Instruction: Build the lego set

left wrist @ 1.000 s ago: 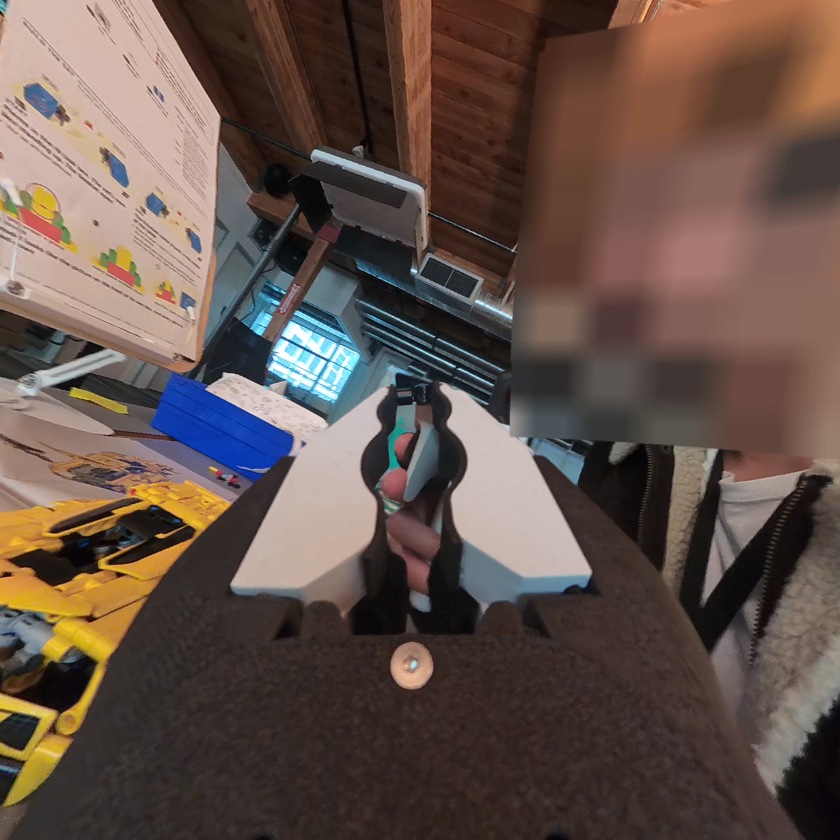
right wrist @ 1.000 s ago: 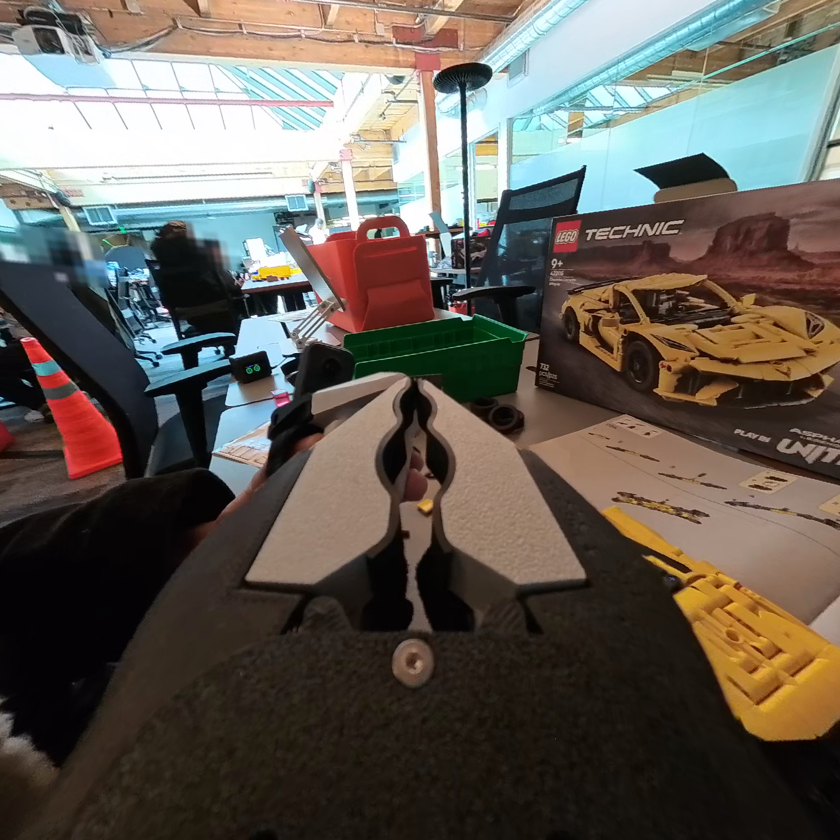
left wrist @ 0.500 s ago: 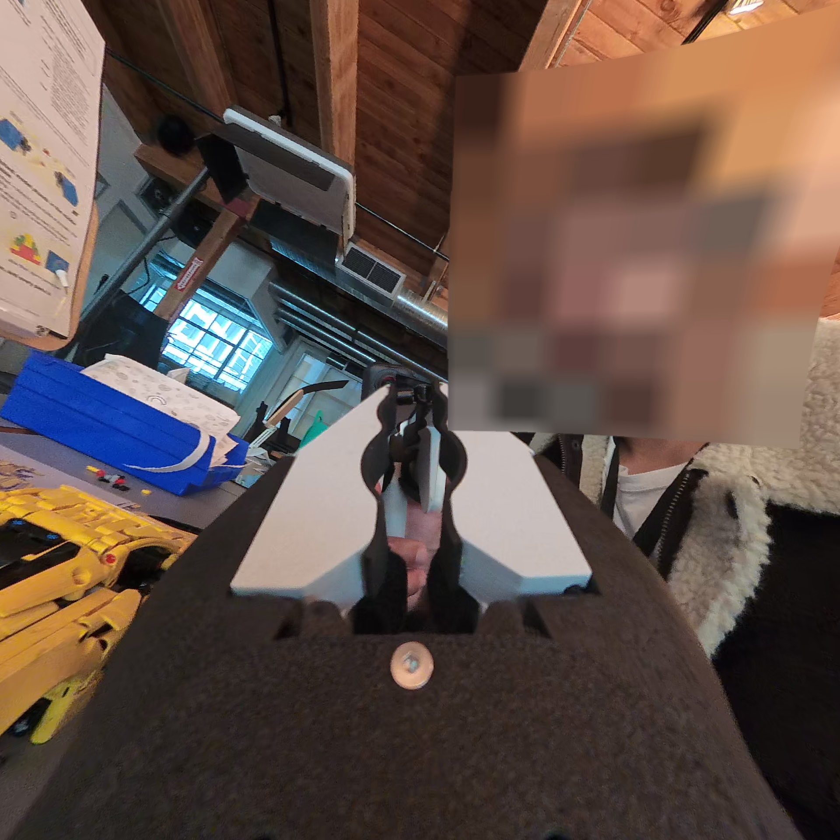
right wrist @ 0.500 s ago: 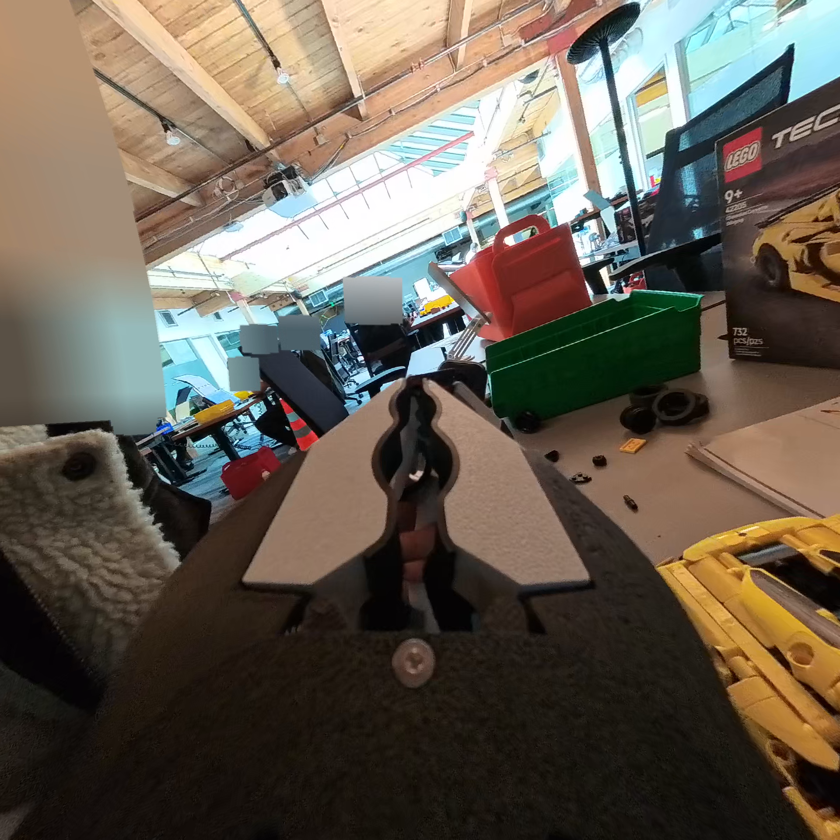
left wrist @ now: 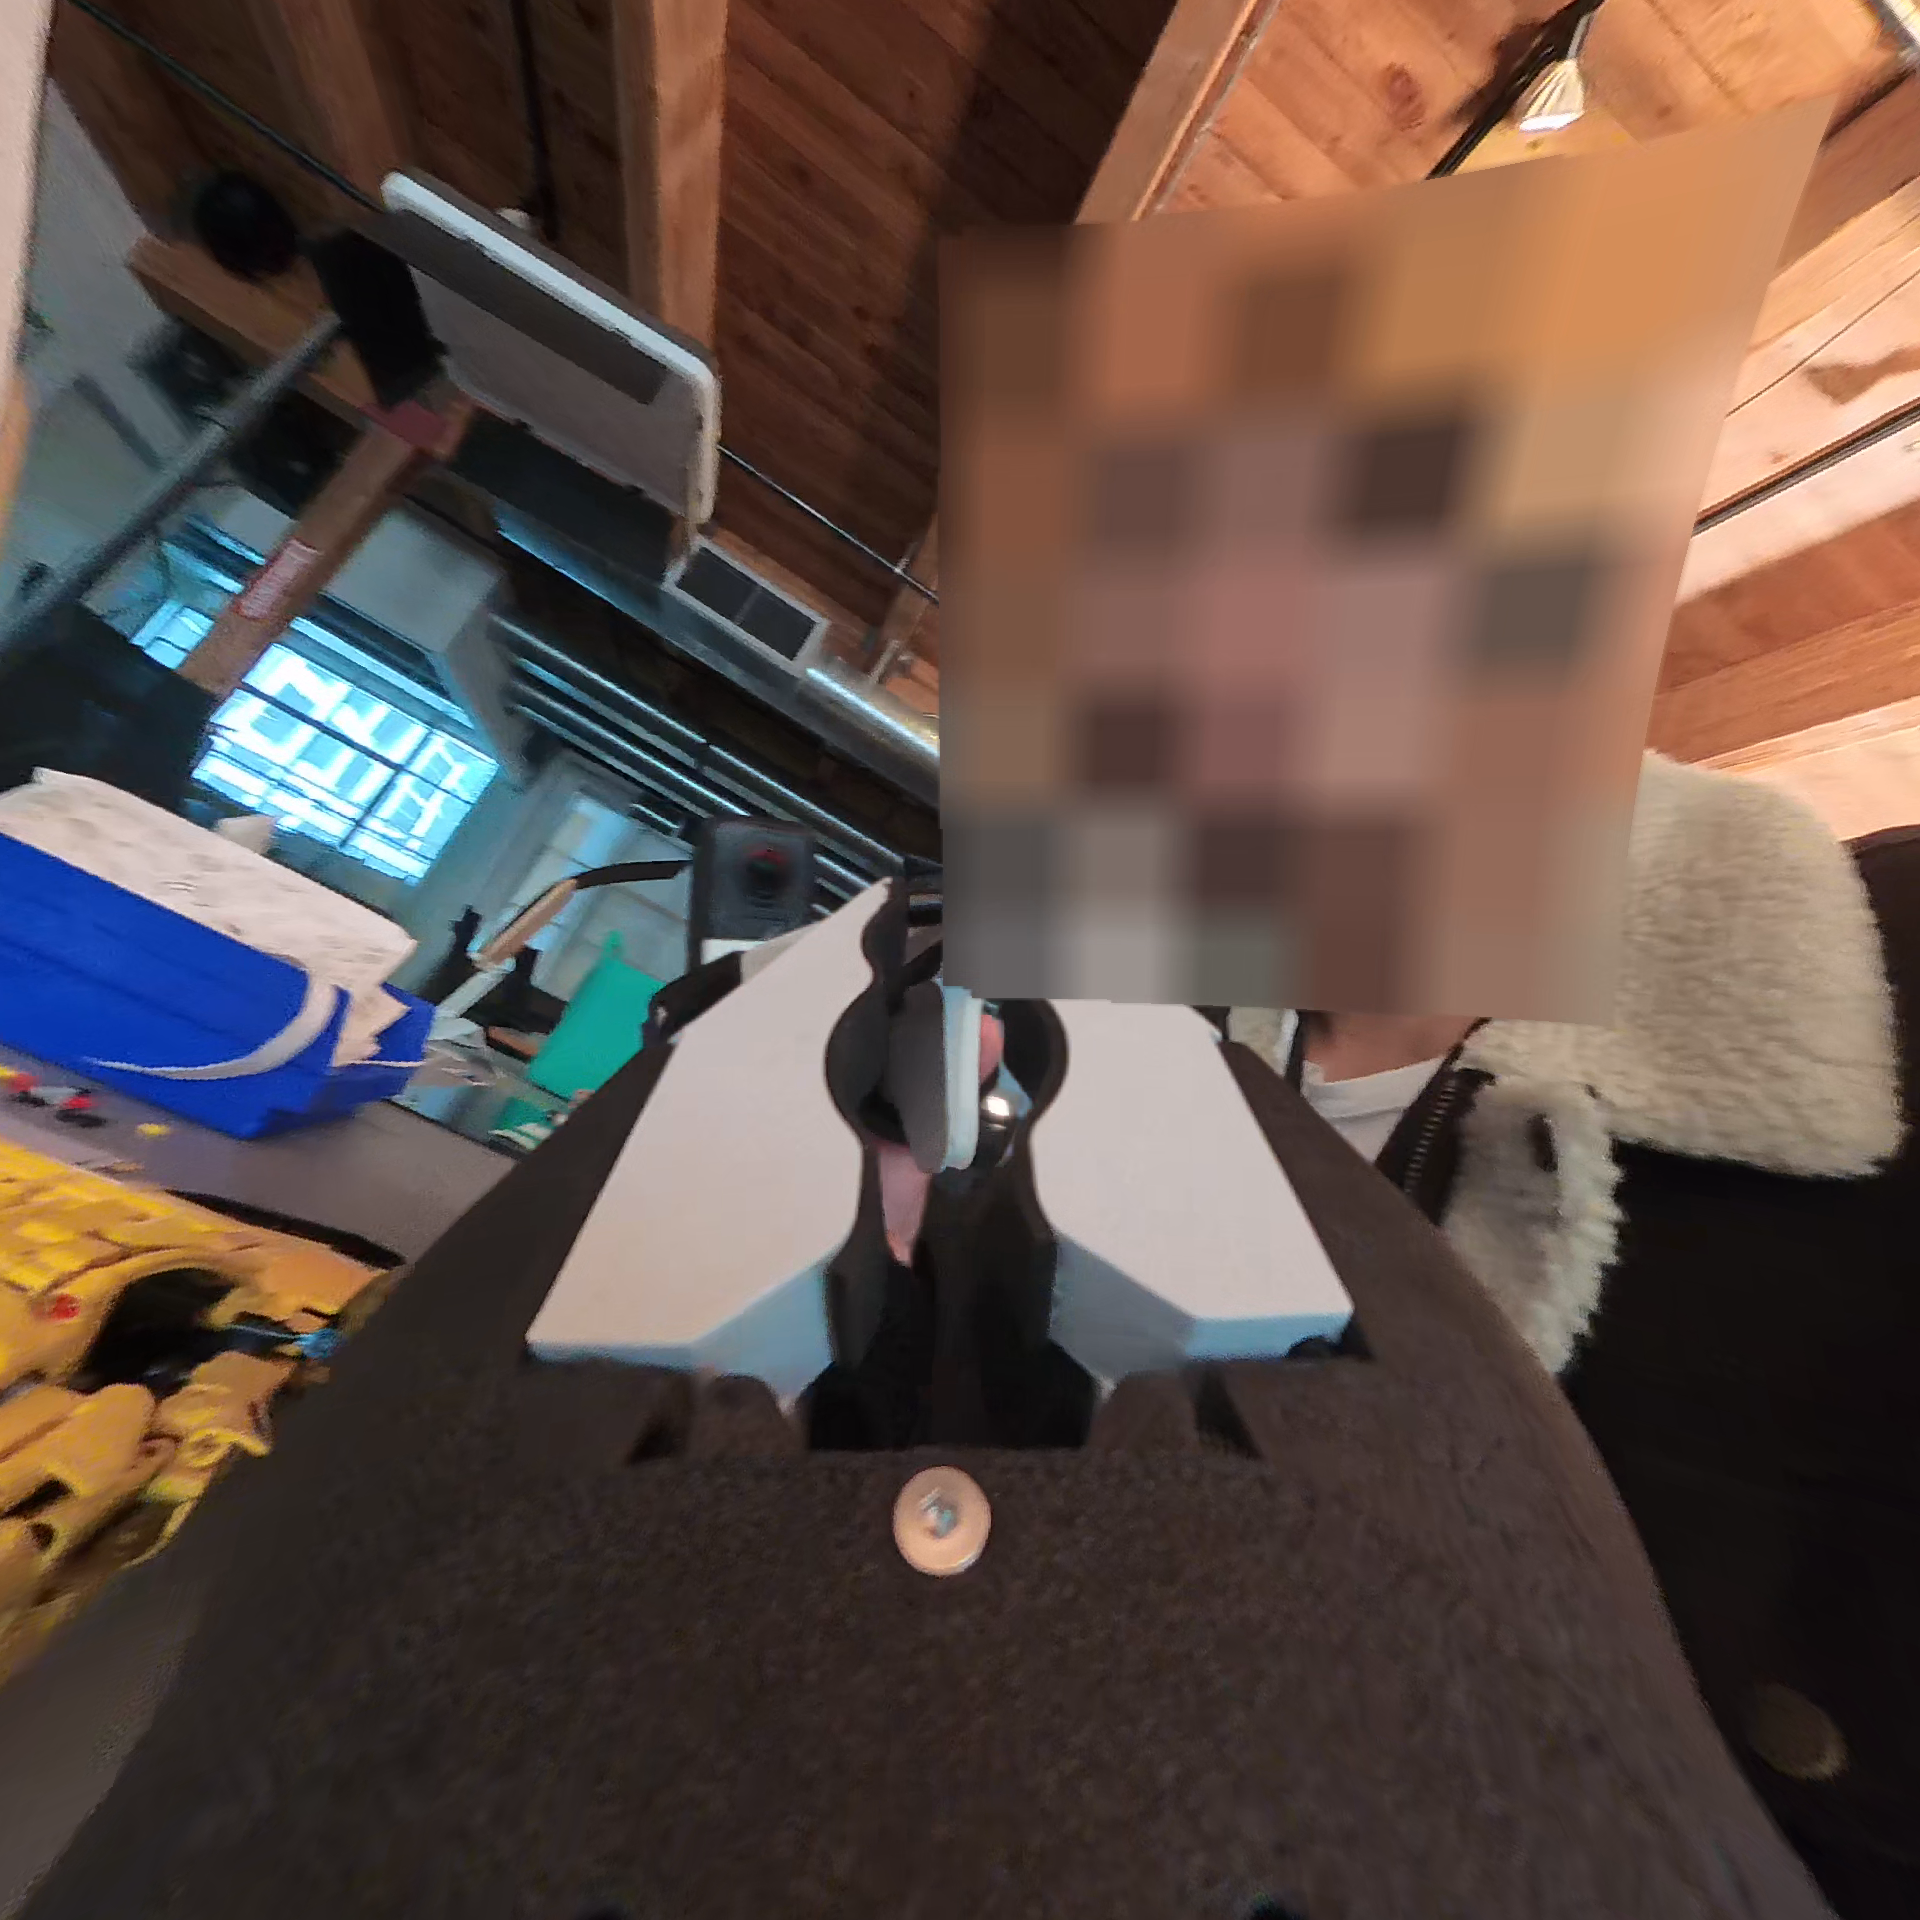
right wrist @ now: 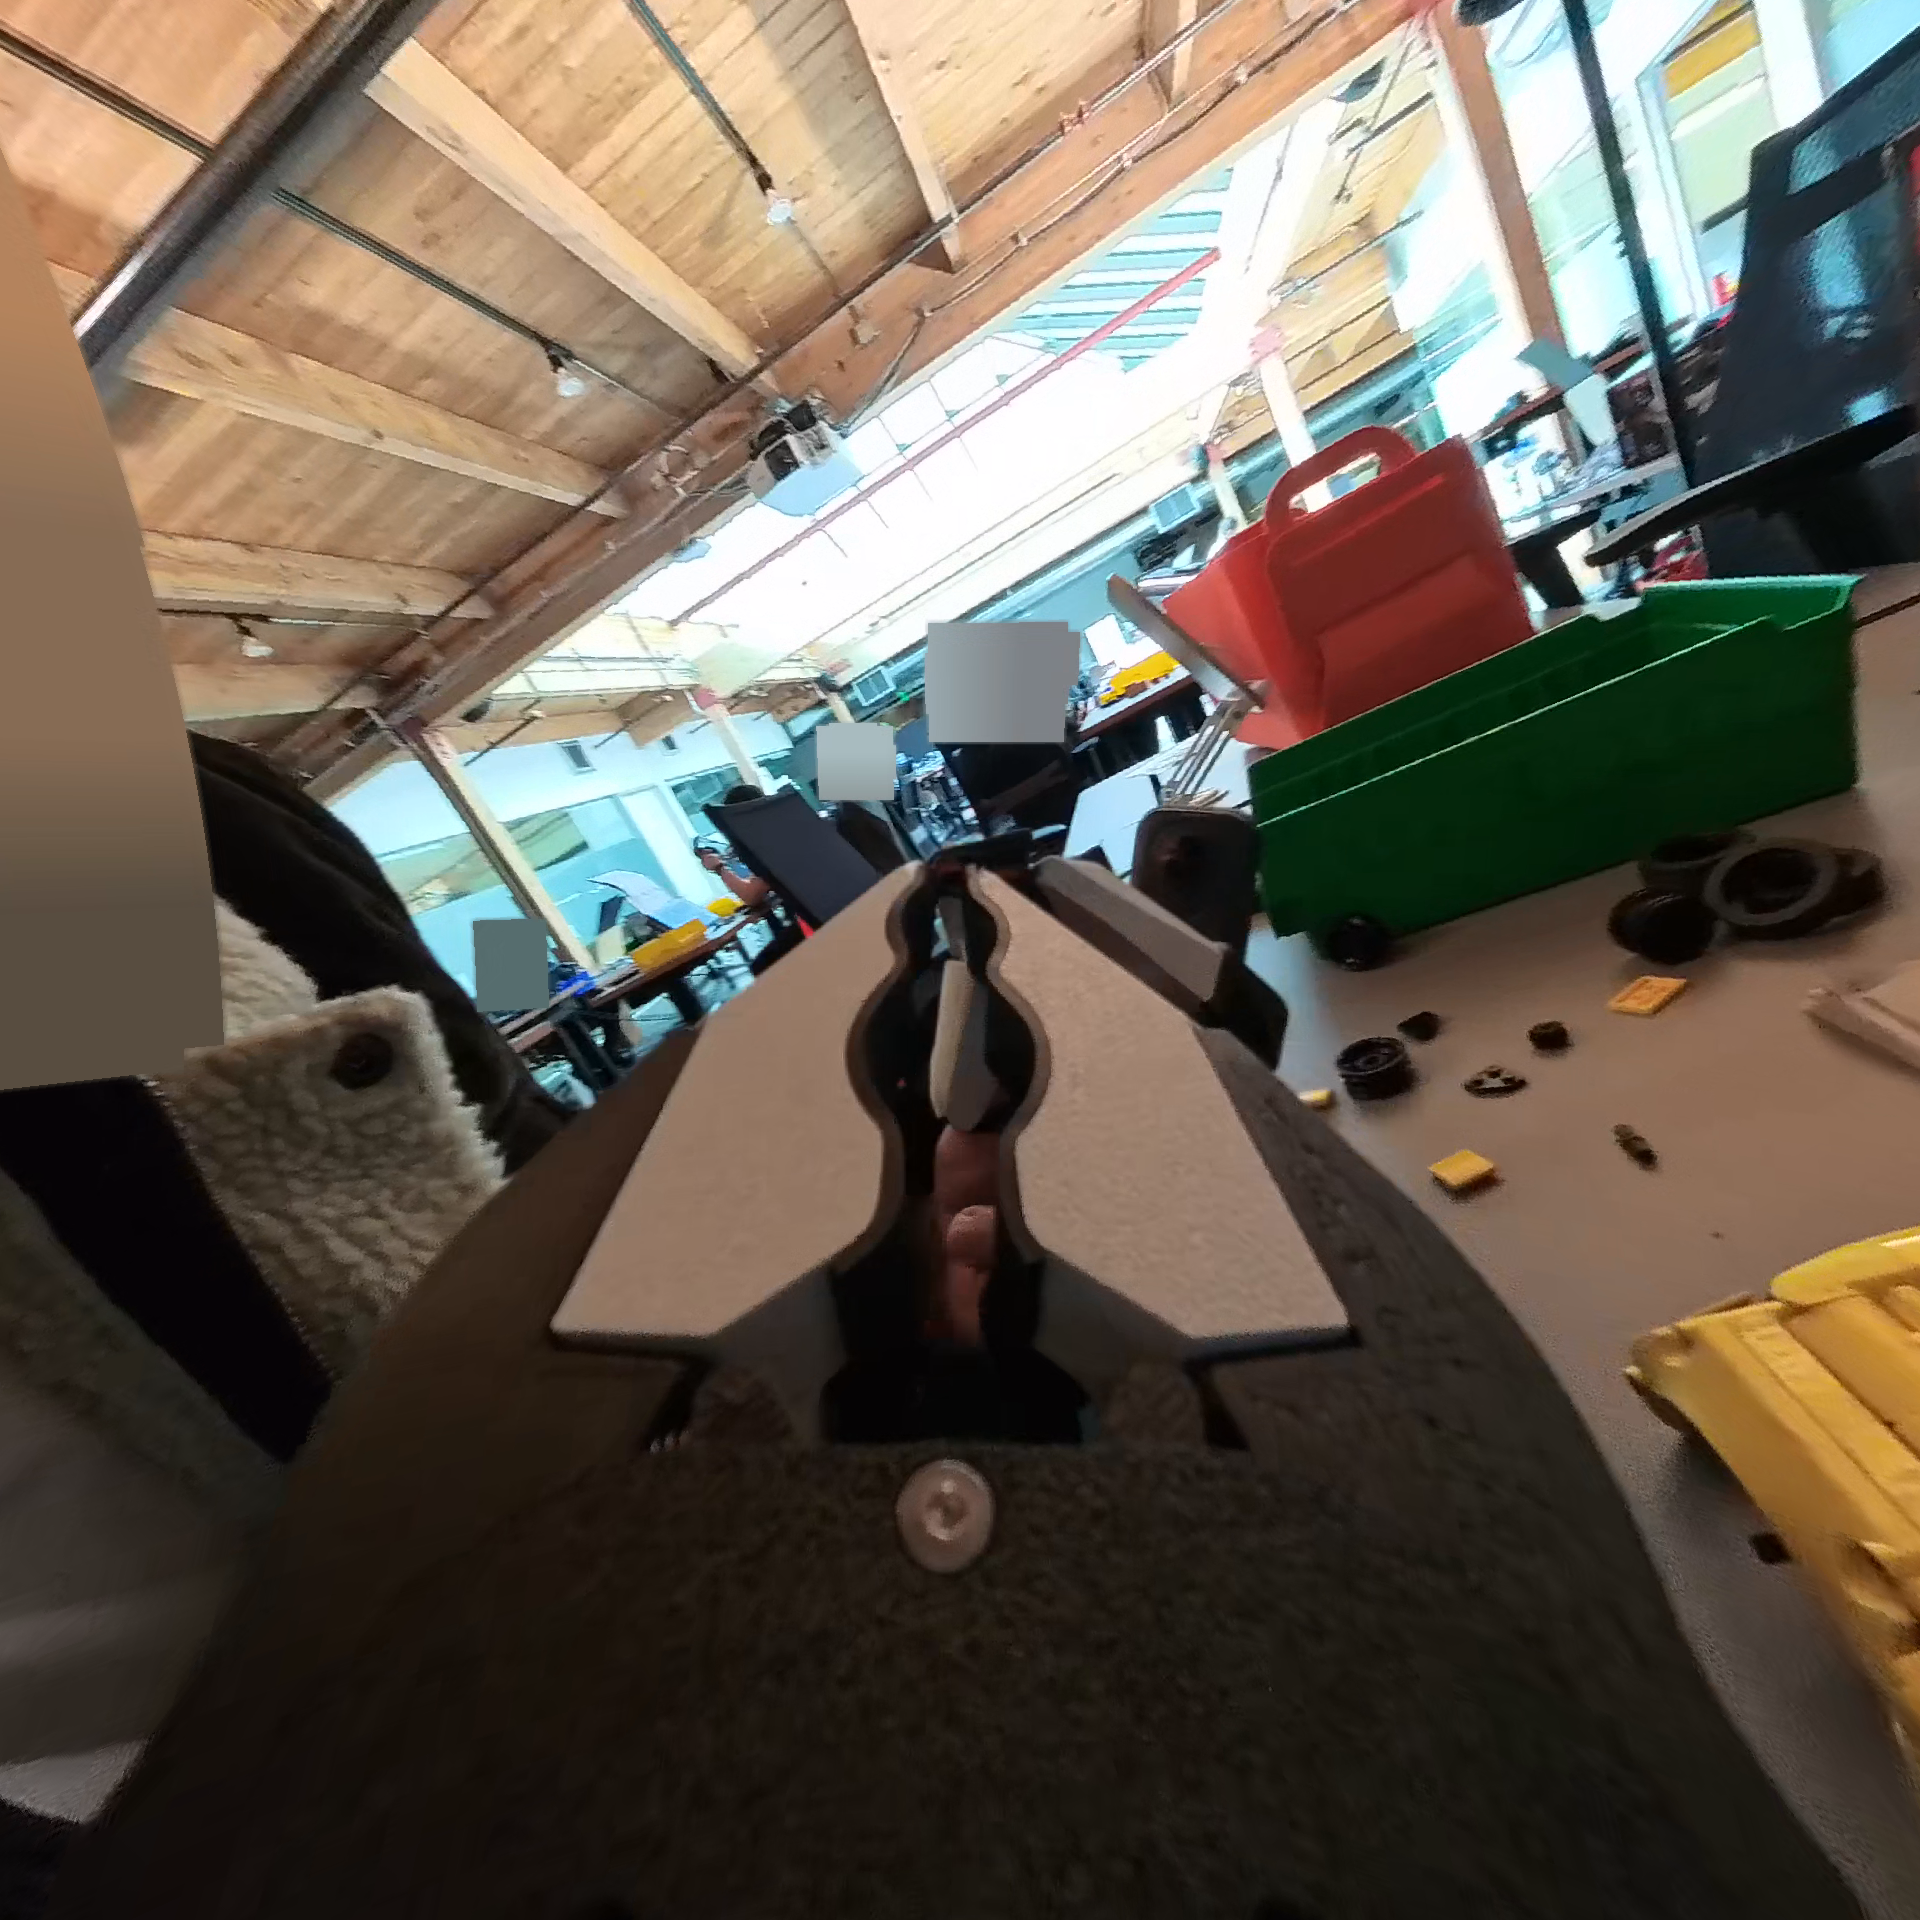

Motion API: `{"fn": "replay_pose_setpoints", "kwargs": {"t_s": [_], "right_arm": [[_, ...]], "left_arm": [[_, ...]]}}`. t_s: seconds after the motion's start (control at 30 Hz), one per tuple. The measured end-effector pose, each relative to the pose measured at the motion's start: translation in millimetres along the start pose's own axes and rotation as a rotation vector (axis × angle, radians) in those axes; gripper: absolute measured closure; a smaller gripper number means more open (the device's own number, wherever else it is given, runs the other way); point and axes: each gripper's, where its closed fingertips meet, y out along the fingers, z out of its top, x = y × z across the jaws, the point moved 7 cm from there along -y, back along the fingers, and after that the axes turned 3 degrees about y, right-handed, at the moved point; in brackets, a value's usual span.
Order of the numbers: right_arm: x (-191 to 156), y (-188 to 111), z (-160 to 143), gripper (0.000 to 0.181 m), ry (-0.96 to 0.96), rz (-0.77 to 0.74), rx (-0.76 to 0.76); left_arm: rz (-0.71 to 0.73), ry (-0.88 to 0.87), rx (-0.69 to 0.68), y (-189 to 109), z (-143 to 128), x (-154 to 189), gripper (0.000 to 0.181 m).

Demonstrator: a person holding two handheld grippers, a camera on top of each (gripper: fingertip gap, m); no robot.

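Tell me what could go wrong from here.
1. The left gripper and right gripper are raised tip to tip, jaws shut, very close together. They may knock each other.
2. Small loose pieces lie on the table beside the yellow car. A gripper lowered carelessly could scatter them or hit the car.

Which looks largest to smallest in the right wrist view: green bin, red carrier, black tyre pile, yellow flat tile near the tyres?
As they appear:
1. green bin
2. red carrier, partly hidden behind the bin and farther off, so unsure
3. black tyre pile
4. yellow flat tile
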Motion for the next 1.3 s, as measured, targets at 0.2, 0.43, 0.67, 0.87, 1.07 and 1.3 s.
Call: {"fn": "replay_pose_setpoints", "kwargs": {"t_s": [0.2, 0.43, 0.67, 0.87, 1.07, 1.3], "right_arm": [[-2, 0, 0, 0.176, 0.006, 0.027, -0.005], [-3, 0, 0, 0.175, -0.002, 0.028, -0.01], [-6, 3, -2, 0.154, 0.012, 0.061, -0.027], [-3, 1, 0, 0.149, -0.042, -0.004, -0.016], [-5, 6, -3, 0.124, -0.247, -0.116, -0.012], [-16, 9, -2, 0.111, -0.317, -0.083, 0.031]], "left_arm": [[-0.024, -0.012, -0.001, 1, 0, 2, 0.167], [-0.018, -0.004, -0.007, 1, -1, 2, 0.166], [-0.004, -0.004, 0.017, -2, 3, 1, 0.167], [0.04, 0.019, 0.05, -6, 7, -2, 0.167], [0.086, 0.043, 0.069, -9, 10, -5, 0.167], [0.151, 0.093, 0.085, -13, 12, -8, 0.167]]}}
